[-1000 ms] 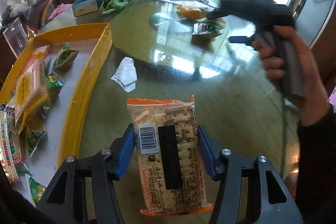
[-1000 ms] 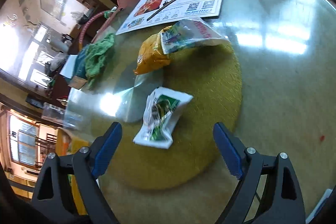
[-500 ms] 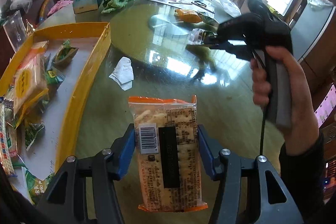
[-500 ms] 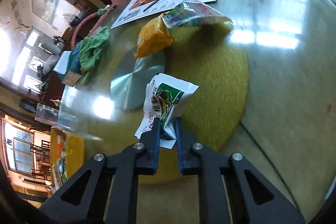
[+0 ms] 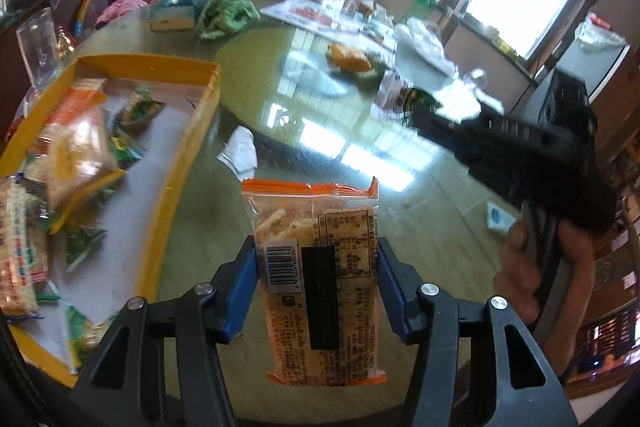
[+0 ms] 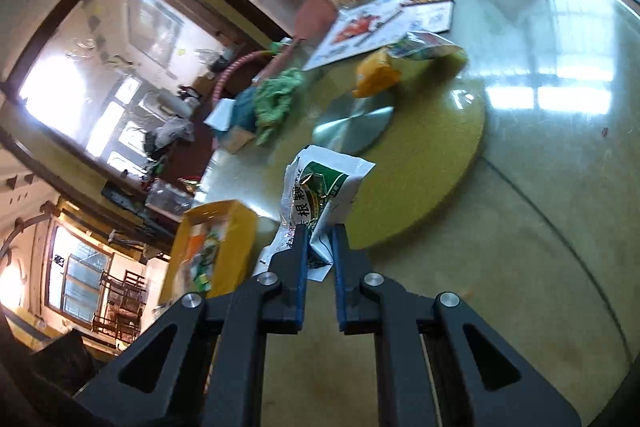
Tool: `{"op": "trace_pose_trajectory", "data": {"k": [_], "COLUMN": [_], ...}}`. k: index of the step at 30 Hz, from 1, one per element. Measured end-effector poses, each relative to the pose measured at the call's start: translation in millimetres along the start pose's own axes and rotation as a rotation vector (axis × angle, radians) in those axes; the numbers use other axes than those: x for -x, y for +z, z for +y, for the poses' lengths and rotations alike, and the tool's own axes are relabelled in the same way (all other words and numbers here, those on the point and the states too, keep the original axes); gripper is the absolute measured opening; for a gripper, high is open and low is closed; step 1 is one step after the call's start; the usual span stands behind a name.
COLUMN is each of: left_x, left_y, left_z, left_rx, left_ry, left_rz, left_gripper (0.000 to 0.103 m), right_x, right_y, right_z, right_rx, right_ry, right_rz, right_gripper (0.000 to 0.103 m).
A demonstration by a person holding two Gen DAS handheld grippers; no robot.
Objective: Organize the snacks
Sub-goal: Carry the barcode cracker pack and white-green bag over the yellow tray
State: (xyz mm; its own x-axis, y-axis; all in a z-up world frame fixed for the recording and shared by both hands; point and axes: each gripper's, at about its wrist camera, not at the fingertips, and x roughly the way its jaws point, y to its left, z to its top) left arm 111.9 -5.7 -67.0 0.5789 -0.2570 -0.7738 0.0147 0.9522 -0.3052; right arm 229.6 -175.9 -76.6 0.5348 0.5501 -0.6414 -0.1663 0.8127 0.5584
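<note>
Left gripper clamping cracker packet across its width, long axis running ahead along the fingers, above the surface; yellow tray lying to its left, nearer this hand. Right gripper pinching white-green snack pouch, jaws nearly closed, tray lying ahead-left

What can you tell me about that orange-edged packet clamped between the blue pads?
The cracker packet is a clear plastic wrapper with orange crimped seals at both ends; pale crackers show through. Its back faces the camera: a barcode sticker, a black strip, fine print. It stands lengthwise, lifted above the glass table, its sides squeezed by the left gripper.
</note>
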Motion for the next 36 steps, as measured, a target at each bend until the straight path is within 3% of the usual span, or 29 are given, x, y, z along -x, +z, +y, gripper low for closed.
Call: {"op": "trace_pose_trajectory", "data": {"k": [8,14,20,24,36], "left_x": [66,98,103,96,93], "left_y": [3,3,1,-5,-9], "left_z": [49,106,153,172,212], "left_rx": [0.084,0.173,0.242,0.271,0.334], "left_ry": [-0.016,0.083,0.16,0.2,0.171], "left_rz": [-0.066,-0.12,-0.14,-0.142,-0.15], "left_gripper": [0.056,0.056,0.056,0.056,0.056], "right_x": [-14,-55,-87,-102,-131], "right_y": [-37,-71,-91,-100,-111], "right_z": [63,132,178,190,205], "right_rx": [0.1,0.23,0.323,0.352,0.386], "right_ry": [0.083,0.145,0.142,0.133,0.092], "right_rz": [0.03,0.123,0.166,0.193,0.226], "right_gripper": [0.013,0.013,0.013,0.013,0.013]}}
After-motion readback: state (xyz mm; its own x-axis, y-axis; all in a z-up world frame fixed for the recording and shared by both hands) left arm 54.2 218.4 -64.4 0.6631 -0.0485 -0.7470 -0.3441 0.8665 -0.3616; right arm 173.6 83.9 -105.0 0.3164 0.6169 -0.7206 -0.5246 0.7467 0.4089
